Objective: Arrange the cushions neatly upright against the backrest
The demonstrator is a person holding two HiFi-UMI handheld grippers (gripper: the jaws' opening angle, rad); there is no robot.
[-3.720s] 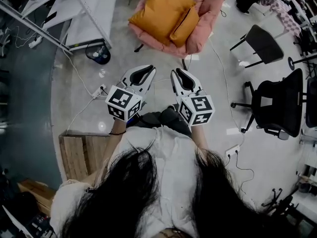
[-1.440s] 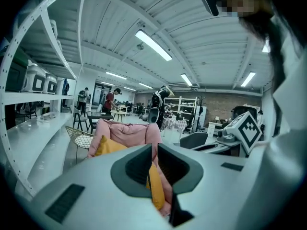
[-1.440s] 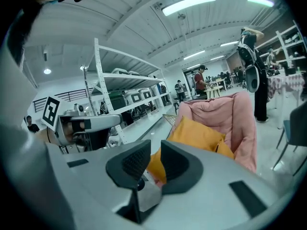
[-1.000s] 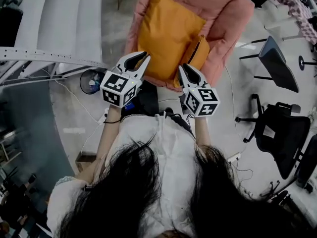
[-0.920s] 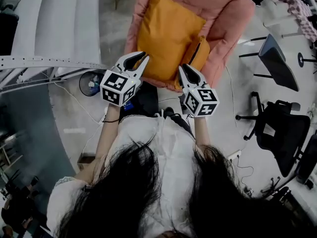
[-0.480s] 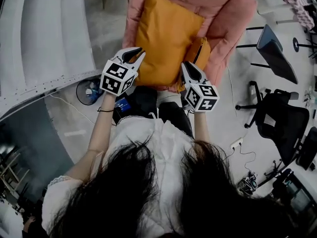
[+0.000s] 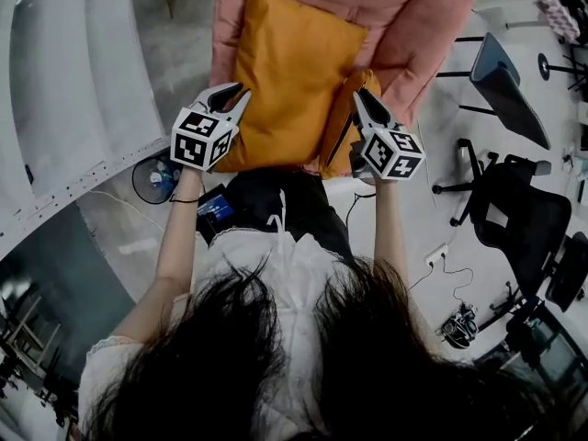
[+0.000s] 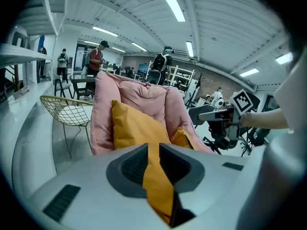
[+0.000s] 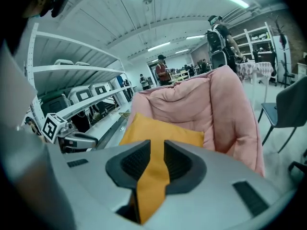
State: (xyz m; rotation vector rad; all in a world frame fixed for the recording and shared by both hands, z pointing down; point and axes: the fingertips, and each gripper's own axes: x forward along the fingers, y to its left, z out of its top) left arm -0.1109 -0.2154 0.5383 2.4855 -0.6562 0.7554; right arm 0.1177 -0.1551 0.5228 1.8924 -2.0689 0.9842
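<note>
Both claws have closed in on the pink armchair point(image 7: 415, 28); a few seconds back they hung over bare floor, well short of it. The left claw point(image 7: 237, 93) now sits at the near left edge of the big orange cushion point(image 7: 294, 67), and the right claw point(image 7: 359, 97) is over the upper end of the small orange cushion point(image 7: 336, 145).

The left claw's jaws have just been opening and stand a narrow slot apart. Orange cloth fills that slot in the left gripper view, but I see no pad pressing on it, so it grips nothing. The right claw's jaws show the same thin slot with orange in it, and they too are not clamped on anything.

Ahead of both claws the big cushion lies slanted in the seat, one corner raised toward the backrest point(image 8: 144, 91). The small cushion is wedged just to its right, on edge, mostly hidden by the right claw and the big cushion.

From above, the top of the armchair is cut off, and cushions and claws cover the seat's front edge. Whether either claw tip touches the cloth is hard to make out. A wire chair point(image 8: 67, 113) stands left of the armchair, and a black office chair point(image 7: 519, 219) well off to the right.
</note>
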